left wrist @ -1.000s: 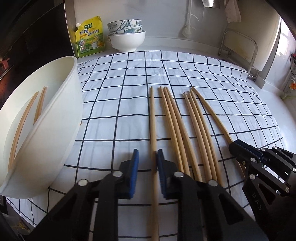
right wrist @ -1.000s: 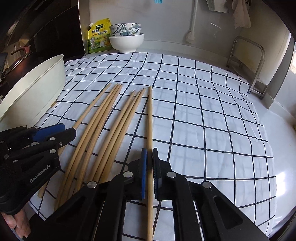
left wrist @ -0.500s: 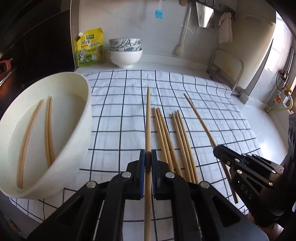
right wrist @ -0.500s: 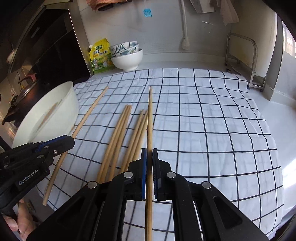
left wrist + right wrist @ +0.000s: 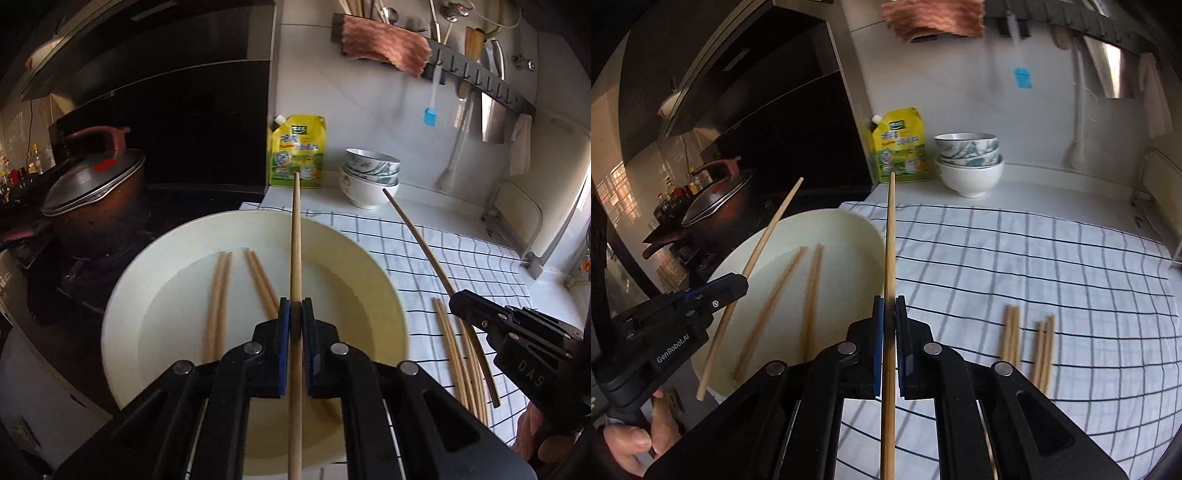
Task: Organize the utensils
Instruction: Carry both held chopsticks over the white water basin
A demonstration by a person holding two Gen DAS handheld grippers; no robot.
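The left gripper (image 5: 294,314) was clamped on a single wooden chopstick (image 5: 295,251), its blue pads pressed against the shaft at the centre of the left wrist view. That chopstick ran straight up the frame, above the cream basin (image 5: 388,288) that filled the lower middle. Four chopsticks in the basin (image 5: 218,295) lay as two pairs on its floor, left of the gripped one.

The right gripper (image 5: 889,314) was likewise shut on its own chopstick (image 5: 890,240), which rose up the centre of the right wrist view along the basin's right rim. In the left wrist view that gripper appeared at the lower right, its chopstick slanting toward the upper left.

More loose chopsticks (image 5: 1028,339) rested in two small bunches on the checked cloth (image 5: 1052,258), right of centre in the right wrist view.

At the back, a yellow pouch (image 5: 298,155) stood beside stacked bowls (image 5: 371,177), and a lidded pot (image 5: 92,184) sat at the left. Part of a hand (image 5: 631,443) gripped the left tool's handle in the lower left corner.
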